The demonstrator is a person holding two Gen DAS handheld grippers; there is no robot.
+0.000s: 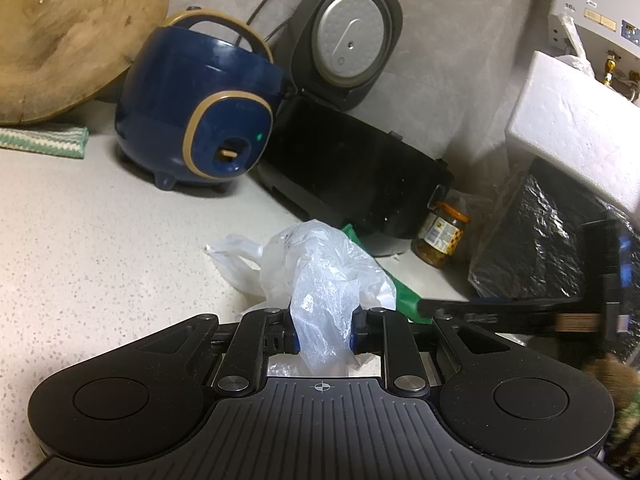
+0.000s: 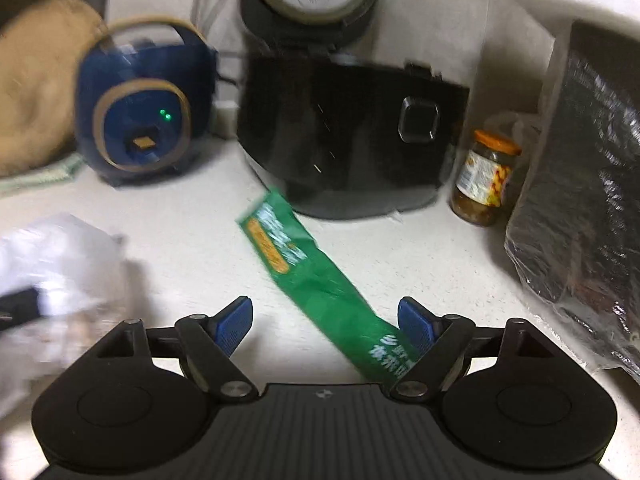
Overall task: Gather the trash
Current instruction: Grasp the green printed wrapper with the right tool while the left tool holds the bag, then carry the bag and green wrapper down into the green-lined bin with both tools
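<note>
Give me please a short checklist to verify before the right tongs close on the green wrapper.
1. Left tongs hold the plastic bag: ok, pads pressed on it.
2. Right tongs open wide enough: ok.
3. Green wrapper between the right pads: not ok, it lies off centre against the right-hand pad.
4. Wrapper free of the black cooker: ok, its far end lies just in front.
5. Glass jar out of the way: ok.
6. Bag mouth open for the wrapper: cannot tell.
</note>
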